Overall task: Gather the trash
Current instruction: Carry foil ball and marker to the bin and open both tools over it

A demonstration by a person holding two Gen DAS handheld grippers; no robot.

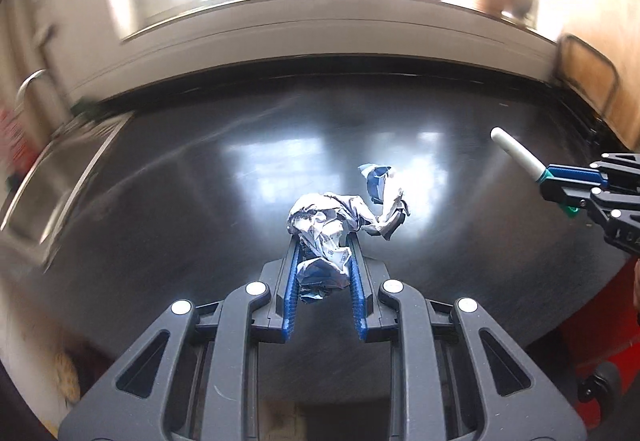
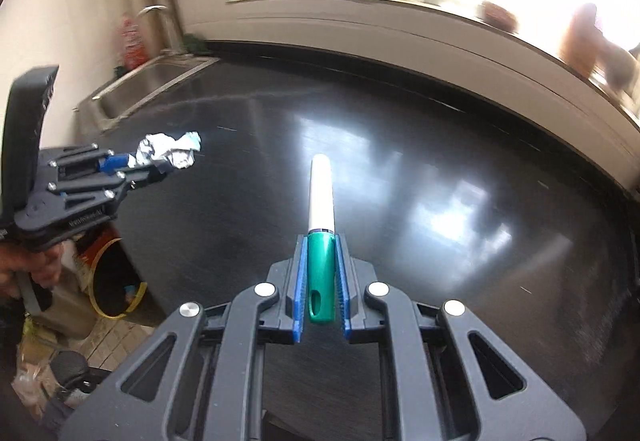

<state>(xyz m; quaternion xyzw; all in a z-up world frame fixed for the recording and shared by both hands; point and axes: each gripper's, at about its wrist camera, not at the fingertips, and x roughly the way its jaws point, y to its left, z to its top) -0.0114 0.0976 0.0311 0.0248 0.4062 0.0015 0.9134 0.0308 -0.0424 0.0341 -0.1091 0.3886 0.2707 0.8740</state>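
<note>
My left gripper point(image 1: 322, 241) is shut on a crumpled silver-and-blue wrapper point(image 1: 340, 221) and holds it above the black countertop point(image 1: 200, 169). The same wrapper point(image 2: 172, 151) shows at the left of the right wrist view, in the left gripper point(image 2: 160, 167). My right gripper point(image 2: 321, 239) is shut on a marker pen with a green cap and white barrel point(image 2: 321, 201), which points forward over the counter. The pen point(image 1: 516, 153) and the right gripper point(image 1: 554, 187) show at the right edge of the left wrist view.
A steel sink point(image 2: 148, 81) with a tap lies at the counter's left end, a red bottle point(image 2: 132, 41) behind it. A bright window sill point(image 2: 360, 1) with jars runs along the back. A yellow-rimmed bin point(image 2: 114, 281) stands on the floor at the left, below the counter.
</note>
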